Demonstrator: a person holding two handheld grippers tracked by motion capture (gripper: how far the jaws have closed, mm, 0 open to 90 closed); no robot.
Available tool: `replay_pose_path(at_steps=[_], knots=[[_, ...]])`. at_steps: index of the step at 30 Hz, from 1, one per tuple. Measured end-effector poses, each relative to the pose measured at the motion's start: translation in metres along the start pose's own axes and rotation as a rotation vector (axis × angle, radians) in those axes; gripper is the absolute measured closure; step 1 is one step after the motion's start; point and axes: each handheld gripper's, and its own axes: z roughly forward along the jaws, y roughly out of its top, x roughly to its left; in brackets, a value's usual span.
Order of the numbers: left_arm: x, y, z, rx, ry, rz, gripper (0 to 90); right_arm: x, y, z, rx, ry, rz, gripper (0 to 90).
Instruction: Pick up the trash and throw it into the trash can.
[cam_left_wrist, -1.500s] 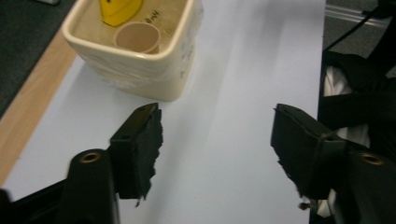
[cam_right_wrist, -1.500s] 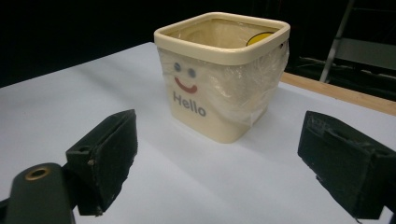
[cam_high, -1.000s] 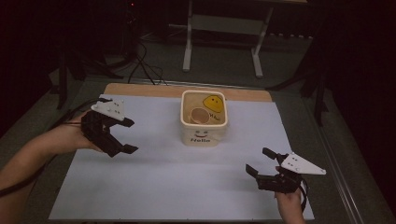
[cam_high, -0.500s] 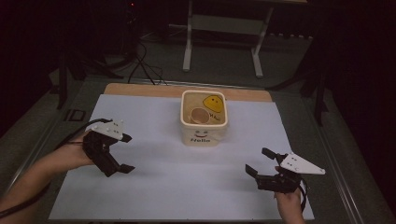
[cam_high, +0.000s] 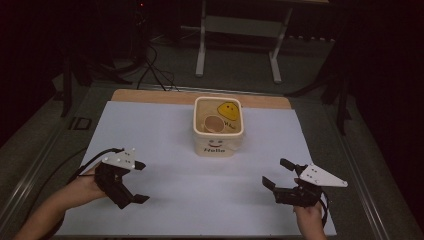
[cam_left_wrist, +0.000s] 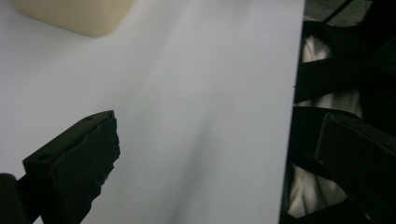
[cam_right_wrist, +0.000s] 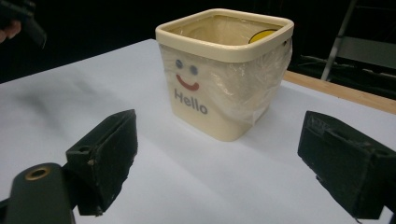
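A cream-coloured tub (cam_high: 218, 127) stood in the upper middle of the high view, on a white sheet (cam_high: 165, 135) that covered most of a wooden table (cam_high: 150, 96). The tub carried a smiling face and the word "Hello" on its near side, and a clear plastic liner (cam_right_wrist: 261, 70) was folded over its rim and down the wall, as the right gripper view showed. Inside it lay a yellow round thing (cam_high: 228, 110) toward the back and a pale brown round thing (cam_high: 213, 122) nearer the front; what either was could not be told.

The left gripper (cam_high: 136, 182) sat at the lower left of the high view, held in a hand (cam_high: 90, 182) whose forearm came in from the bottom corner. Its jaws stood wide apart with nothing between them. In the left gripper view one black jaw rose at lower left over the bare sheet, the other at far right against dark ground, and a corner of the tub showed at top left.

The right gripper (cam_high: 276, 172) sat at the lower right of the high view, well apart from the tub, held in a hand (cam_high: 307, 212) at the bottom edge. Its jaws also stood wide open and empty. In the right gripper view they framed the tub, which stood upright beyond them at upper centre, untouched.
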Motion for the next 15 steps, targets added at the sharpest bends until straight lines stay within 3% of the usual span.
replay_pose_path(at_steps=[9,12,15], knots=[[-0.007,-0.015,0.017,-0.055,-0.035,-0.023,0.5,0.0,-0.001,0.0,-0.001,-0.001,0.002,12.0],[-0.009,-0.017,0.022,-0.036,-0.033,-0.019,0.5,-0.001,-0.002,0.001,0.002,0.0,0.0,12.0],[-0.008,-0.019,0.025,-0.058,-0.067,-0.031,0.5,-0.001,-0.002,0.001,0.004,-0.001,-0.009,12.0]])
